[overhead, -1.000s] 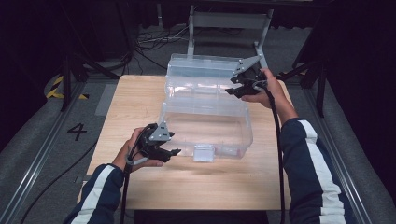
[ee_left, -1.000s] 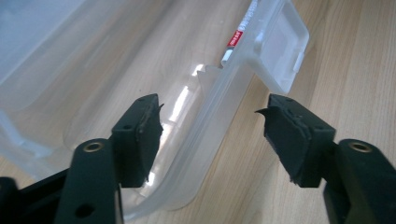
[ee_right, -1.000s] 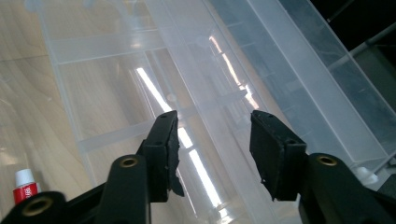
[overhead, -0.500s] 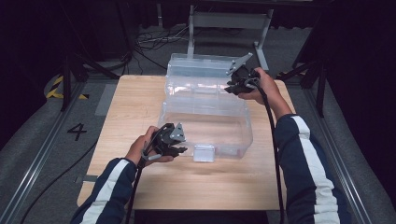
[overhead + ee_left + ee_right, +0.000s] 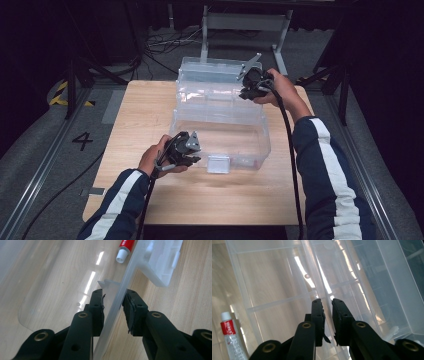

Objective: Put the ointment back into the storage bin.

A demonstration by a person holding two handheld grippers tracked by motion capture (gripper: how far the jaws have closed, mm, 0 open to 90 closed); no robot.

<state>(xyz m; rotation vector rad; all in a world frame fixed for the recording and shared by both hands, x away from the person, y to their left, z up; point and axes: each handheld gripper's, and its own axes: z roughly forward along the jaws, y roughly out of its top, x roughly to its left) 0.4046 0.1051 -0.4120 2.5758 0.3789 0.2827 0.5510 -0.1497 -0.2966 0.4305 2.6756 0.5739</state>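
Observation:
A clear plastic box (image 5: pixel 220 125) stands open on the wooden table (image 5: pixel 140 110), its lid (image 5: pixel 210 70) tipped up at the back. My left gripper (image 5: pixel 194 154) is at the box's front left corner. Its jaws have just been closing and now grip the clear front wall (image 5: pixel 113 315), one pad on each side, seen close in my left gripper (image 5: pixel 113 301) view. My right gripper (image 5: pixel 245 92) is at the back right. Its jaws have just been closing and pinch a thin clear partition (image 5: pixel 324 290) of the divided tray, shown near my right gripper (image 5: pixel 327 305). A red-and-white tube (image 5: pixel 125 250) (image 5: pixel 230 340) lies inside.
A clear latch (image 5: pixel 218 164) hangs on the box's front wall, just right of my left gripper. Bare table lies to the left and in front of the box. A metal stand (image 5: pixel 245 22) and cables sit on the floor behind the table.
My left hand has moved right, up to the box's front wall, and its jaws have closed on it. My right gripper has shifted slightly left and closed on the tray partition.

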